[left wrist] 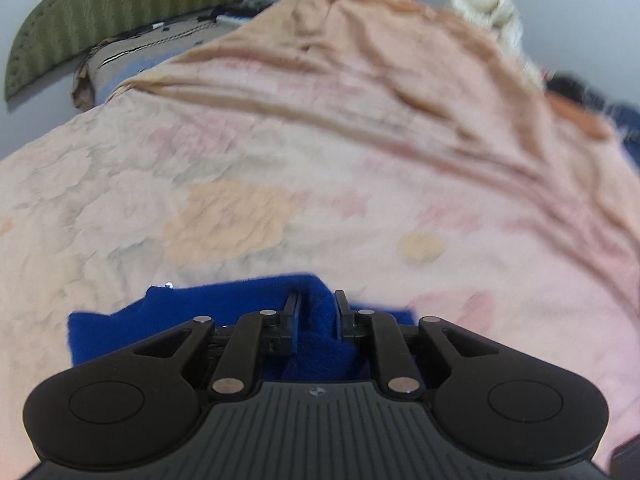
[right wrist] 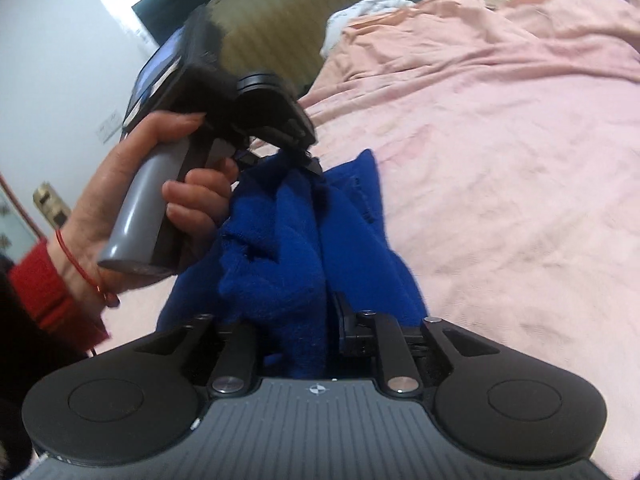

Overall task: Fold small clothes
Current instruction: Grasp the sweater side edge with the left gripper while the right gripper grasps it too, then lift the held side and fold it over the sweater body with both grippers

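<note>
Right tool (right wrist: 320,320) clamped on blue garment (right wrist: 280,240); left tool (left wrist: 316,308) clamped on the same garment, lifted above the pink bedspread (right wrist: 500,160). Soft, light, floppy fleece (sags between grips); best held at corners. Pillows (left wrist: 488,8) beyond.

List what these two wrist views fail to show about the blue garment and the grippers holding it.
- Blue garment: left wrist view, the left gripper body covers its near part; garment type unclear.
- Right gripper: right wrist view, cloth buries one finger.
- Bedspread pattern: left wrist view, blurred.
</note>
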Demonstrator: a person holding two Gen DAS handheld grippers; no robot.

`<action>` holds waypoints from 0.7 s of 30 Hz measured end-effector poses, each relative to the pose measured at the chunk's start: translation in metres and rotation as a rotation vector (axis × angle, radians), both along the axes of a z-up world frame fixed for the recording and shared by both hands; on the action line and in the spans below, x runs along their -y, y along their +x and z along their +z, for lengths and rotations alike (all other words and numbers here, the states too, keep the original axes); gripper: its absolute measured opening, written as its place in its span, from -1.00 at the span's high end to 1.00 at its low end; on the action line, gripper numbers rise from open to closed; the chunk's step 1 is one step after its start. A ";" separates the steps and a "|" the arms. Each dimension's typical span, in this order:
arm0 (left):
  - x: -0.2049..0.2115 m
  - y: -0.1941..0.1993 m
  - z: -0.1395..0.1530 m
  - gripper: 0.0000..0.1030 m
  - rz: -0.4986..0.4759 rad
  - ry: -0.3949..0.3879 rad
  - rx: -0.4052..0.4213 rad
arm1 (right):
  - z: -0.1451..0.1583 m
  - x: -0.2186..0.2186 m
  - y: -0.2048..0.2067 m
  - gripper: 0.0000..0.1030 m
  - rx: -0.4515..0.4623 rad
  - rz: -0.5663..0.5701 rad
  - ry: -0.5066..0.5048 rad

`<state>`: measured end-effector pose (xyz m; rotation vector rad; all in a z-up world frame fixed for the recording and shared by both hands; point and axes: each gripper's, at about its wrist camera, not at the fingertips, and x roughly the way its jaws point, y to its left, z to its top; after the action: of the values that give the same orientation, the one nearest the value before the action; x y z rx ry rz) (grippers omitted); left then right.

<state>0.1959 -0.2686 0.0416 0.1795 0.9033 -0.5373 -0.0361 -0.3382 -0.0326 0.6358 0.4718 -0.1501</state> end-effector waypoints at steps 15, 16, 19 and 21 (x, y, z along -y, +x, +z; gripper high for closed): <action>-0.077 -0.014 0.025 0.55 0.127 -0.035 0.081 | -0.002 0.035 -0.009 0.33 0.025 -0.062 0.188; -0.089 -0.025 0.024 0.49 0.109 -0.027 0.088 | -0.004 0.037 -0.010 0.32 0.030 -0.065 0.213; -0.129 -0.065 0.017 -0.11 0.090 -0.020 0.109 | -0.007 0.040 -0.016 0.30 0.046 -0.068 0.268; -0.155 -0.090 0.011 -0.41 0.104 -0.042 0.113 | -0.007 0.039 -0.018 0.32 0.048 -0.061 0.264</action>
<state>0.1054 -0.1136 0.0523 0.1225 0.7861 -0.4453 -0.0541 -0.3772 -0.0396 0.9115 0.4294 -0.1307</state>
